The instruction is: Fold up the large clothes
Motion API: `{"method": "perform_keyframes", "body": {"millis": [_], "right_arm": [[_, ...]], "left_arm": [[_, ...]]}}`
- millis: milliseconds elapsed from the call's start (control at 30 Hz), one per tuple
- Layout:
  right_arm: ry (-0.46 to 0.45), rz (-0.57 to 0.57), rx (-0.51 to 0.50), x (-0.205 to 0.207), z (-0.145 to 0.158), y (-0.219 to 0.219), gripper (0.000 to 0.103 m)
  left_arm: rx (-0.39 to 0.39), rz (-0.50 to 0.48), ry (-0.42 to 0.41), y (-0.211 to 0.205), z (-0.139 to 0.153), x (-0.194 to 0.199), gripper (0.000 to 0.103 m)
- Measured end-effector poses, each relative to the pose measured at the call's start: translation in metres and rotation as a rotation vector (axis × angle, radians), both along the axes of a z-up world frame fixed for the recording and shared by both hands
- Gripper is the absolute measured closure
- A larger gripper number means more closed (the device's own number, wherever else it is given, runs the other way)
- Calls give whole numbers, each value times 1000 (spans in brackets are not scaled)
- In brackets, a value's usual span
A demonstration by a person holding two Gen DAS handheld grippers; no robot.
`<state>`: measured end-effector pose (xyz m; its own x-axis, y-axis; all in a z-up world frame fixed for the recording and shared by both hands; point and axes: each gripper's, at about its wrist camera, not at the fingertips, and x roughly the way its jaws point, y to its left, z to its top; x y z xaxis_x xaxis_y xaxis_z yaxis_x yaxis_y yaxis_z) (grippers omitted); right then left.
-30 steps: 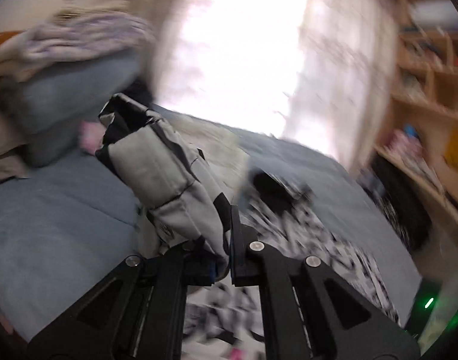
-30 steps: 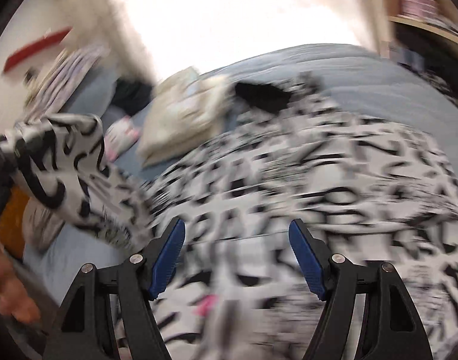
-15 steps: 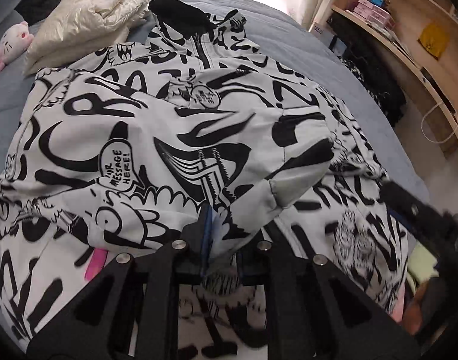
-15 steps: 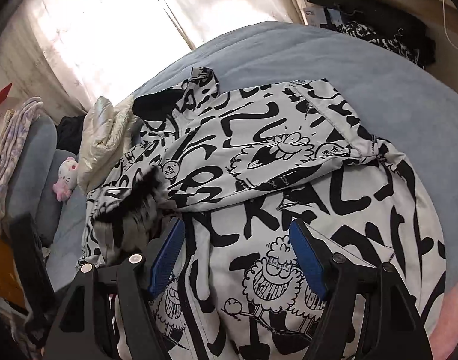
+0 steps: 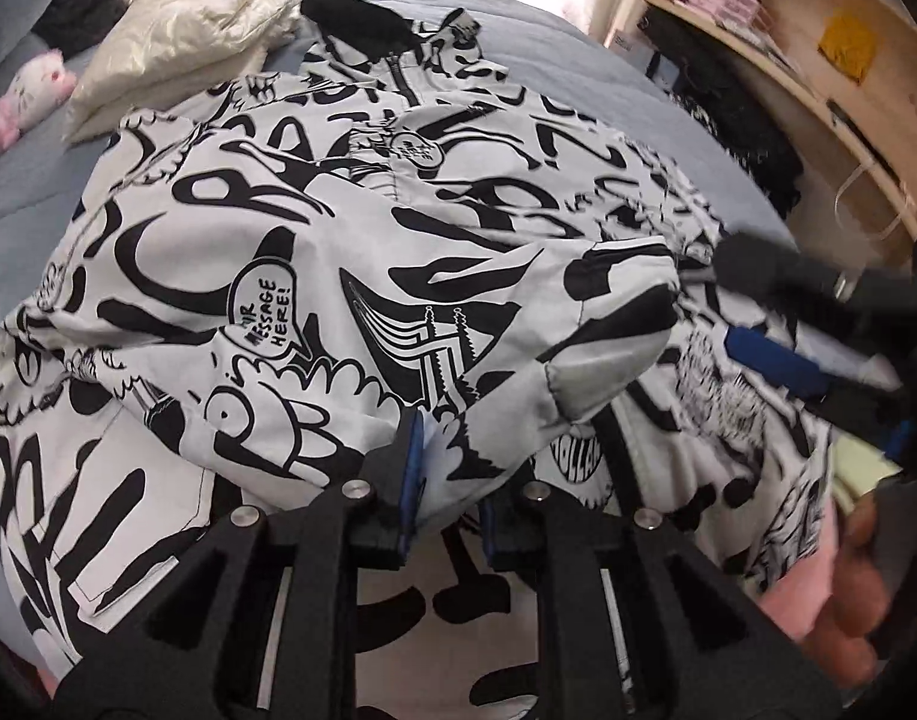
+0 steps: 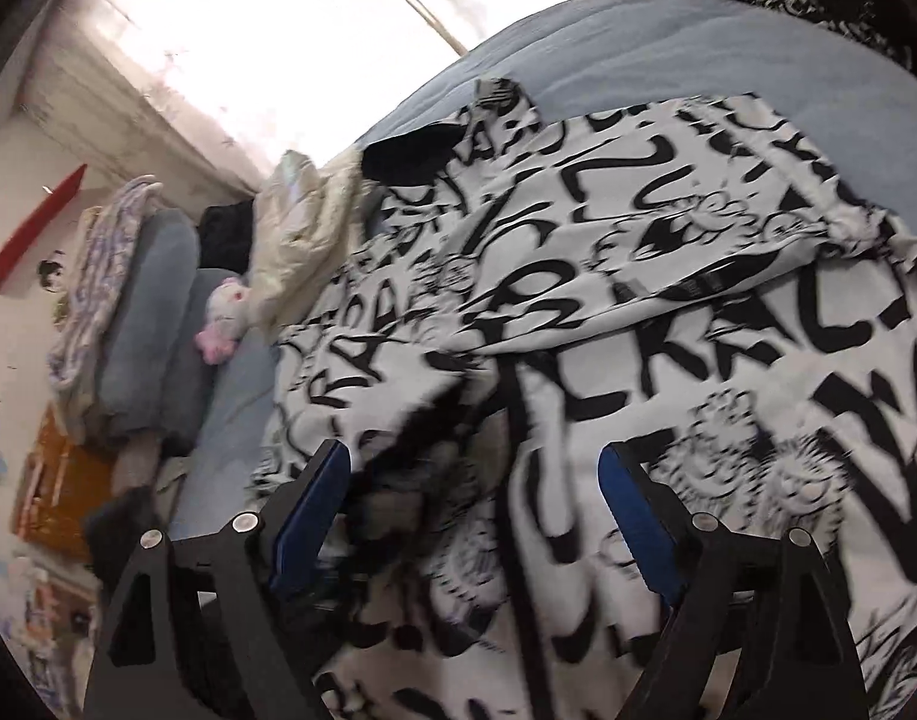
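Across the blue bed [image 6: 668, 54] ahead, my left hand-held gripper [image 5: 449, 468] pinches the jacket [image 5: 230, 222] sleeve [image 5: 518, 324] folded inward, my right hand-held gripper [image 6: 476, 516] gapes wide; most folding remains.

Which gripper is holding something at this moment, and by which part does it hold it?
The left gripper pinches the folded-over sleeve of the black-and-white jacket, near its lower edge. The right gripper is open above the jacket and holds nothing.
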<state>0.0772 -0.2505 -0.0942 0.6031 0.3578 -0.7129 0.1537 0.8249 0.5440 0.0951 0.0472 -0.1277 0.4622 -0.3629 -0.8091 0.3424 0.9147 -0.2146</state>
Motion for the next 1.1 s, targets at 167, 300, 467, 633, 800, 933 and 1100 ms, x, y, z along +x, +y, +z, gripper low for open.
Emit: {"method": "perform_keyframes", "body": {"millis": [167, 300, 467, 633, 800, 933, 1100], "right_arm": [[85, 15, 72, 8, -15, 7, 13], [150, 13, 153, 29, -41, 11, 14], [178, 106, 198, 55, -61, 31, 76], [23, 287, 20, 83, -14, 70, 88], [-282, 383, -163, 123, 70, 104, 90], [-442, 371, -174, 167, 112, 103, 90], [-391, 228, -327, 242, 90, 86, 89]], "left_arm": [[16, -19, -19, -4, -2, -4, 90], [0, -25, -13, -1, -4, -4, 89], [-20, -37, -4, 3, -5, -4, 89], [-138, -52, -11, 23, 5, -8, 87], [-218, 5, -126, 51, 31, -17, 47], [-233, 94, -162, 78, 32, -4, 44], [-174, 304, -97, 119, 1, 42, 44]]}}
